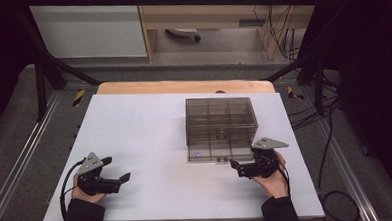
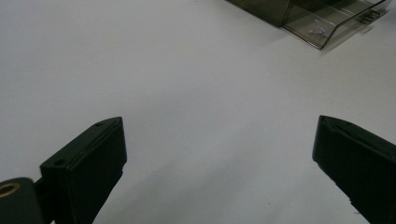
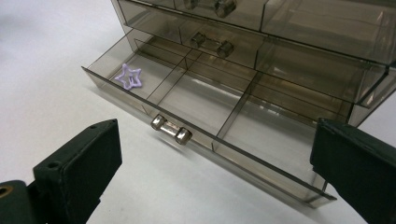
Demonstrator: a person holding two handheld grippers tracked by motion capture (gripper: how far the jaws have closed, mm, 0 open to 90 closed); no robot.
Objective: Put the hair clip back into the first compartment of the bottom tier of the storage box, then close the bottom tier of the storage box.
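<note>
Smoky clear plastic drawer unit [image 1: 221,122] sits on the white desk [image 1: 135,143], right of centre, nearer the far edge; bottom drawer [image 1: 220,153] pulled out toward the person. Left tool [image 1: 117,170] rests near the near-left corner, jaws apart, well away from the unit. Right tool [image 1: 235,167] sits just beside the open drawer's front, toward the near-right corner, jaws apart, nothing held.

Left gripper view: jaws wide, bare matte desk between them; drawer corner [image 2: 322,28] far off w/ a small lilac item inside.

Right gripper view: jaws spread, aimed at the drawer [image 3: 210,107]. 3 compartments by thin dividers; a lilac star clip [image 3: 129,77] lies flat in the end one. Metal bar handle [image 3: 171,129] at front centre.

Judgement: drawer is light, stiff, slick, prob. brittle at its thin walls, so grip or push at the handle, not the rim. Clip is tiny, light, thin; pinch across its arms.
</note>
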